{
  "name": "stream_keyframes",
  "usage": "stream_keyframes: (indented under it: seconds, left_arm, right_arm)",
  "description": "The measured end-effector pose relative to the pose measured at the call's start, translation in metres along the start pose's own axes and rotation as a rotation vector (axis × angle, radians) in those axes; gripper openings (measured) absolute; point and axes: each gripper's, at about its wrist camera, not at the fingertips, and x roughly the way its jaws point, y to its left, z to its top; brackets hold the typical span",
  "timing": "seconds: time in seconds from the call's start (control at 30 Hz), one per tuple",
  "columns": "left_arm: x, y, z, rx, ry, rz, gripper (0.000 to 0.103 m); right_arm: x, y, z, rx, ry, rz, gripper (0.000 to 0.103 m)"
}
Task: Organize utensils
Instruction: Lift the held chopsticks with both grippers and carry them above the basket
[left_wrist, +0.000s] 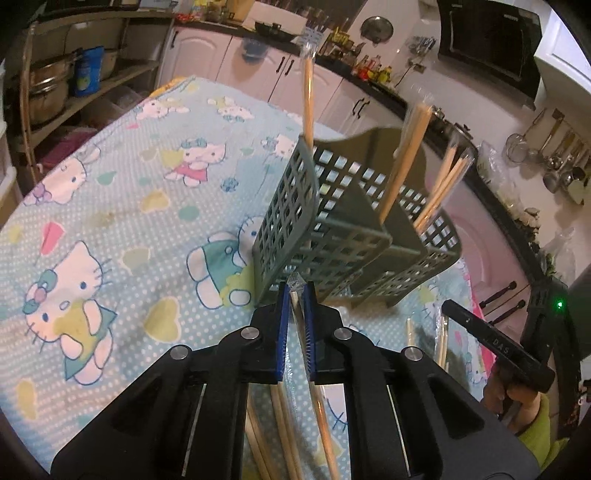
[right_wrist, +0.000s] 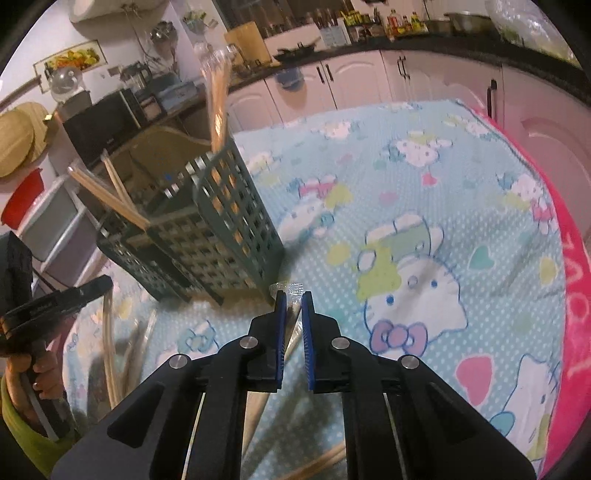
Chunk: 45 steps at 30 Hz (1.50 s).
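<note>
A grey-green lattice utensil caddy (left_wrist: 332, 229) stands on the Hello Kitty tablecloth (left_wrist: 122, 206), with several plastic-wrapped chopstick pairs (left_wrist: 406, 155) upright in its compartments. It also shows in the right wrist view (right_wrist: 229, 229). My left gripper (left_wrist: 297, 291) is shut on a wrapped chopstick pair (left_wrist: 317, 398), just in front of the caddy's base. My right gripper (right_wrist: 290, 295) is shut on another wrapped chopstick pair (right_wrist: 258, 410), near the caddy's right corner.
More wrapped chopsticks (right_wrist: 110, 354) lie on the cloth to the caddy's near side. The other hand-held gripper shows in the left wrist view (left_wrist: 498, 343) and in the right wrist view (right_wrist: 51, 306). Kitchen cabinets (left_wrist: 236, 62) and a shelf of pots (left_wrist: 55, 88) surround the table.
</note>
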Motion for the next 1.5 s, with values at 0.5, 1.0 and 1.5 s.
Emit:
stream_keyframes:
  seconds: [0.5,1.0,1.5]
  left_arm:
    - [-0.037,-0.015,0.018,0.037,-0.100,-0.019,0.003]
    - [-0.074,-0.039,0.037,0.090,-0.180,-0.036,0.002]
    - [-0.100,-0.053,0.064,0.130,-0.233,-0.033,0.001]
  right_arm:
    - [-0.049,0.046,0.027,-0.131,-0.137,0.064,0.006]
    - [-0.094,0.093,0.048,-0.236,-0.252,0.112,0.006]
    - [-0.114,0.125,0.081,-0.273,-0.346,0.147,0.006]
